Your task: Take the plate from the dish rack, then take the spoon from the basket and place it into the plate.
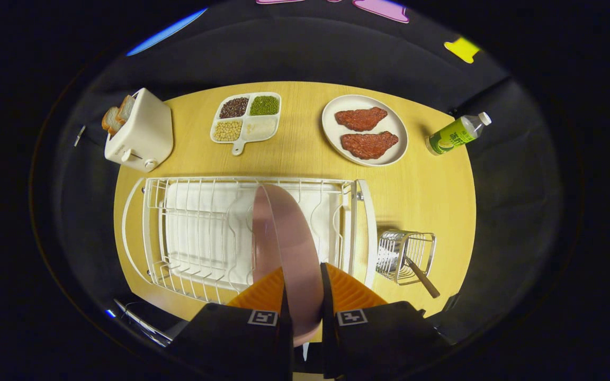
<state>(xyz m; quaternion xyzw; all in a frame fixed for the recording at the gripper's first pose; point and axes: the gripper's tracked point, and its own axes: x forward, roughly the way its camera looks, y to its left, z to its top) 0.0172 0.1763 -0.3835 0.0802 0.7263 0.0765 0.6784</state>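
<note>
A pink plate [284, 238] stands on edge between my fingers, its near rim pinched by both pads, and it reaches out over the white wire dish rack [199, 233]. My gripper [303, 288] is shut on that rim, low at the rack's near right part. To the right of the rack sits a small wire basket [405, 254] with a spoon's brown handle [422, 278] sticking out toward me. Whether the plate still rests in the rack's slots is hidden by the plate itself.
On the round wooden table [432, 201] beyond the rack: a white toaster with bread [138, 132] at far left, a divided dish of beans and grains [247, 120], a white plate with two meat patties [364, 129], and a lying bottle [456, 134] far right.
</note>
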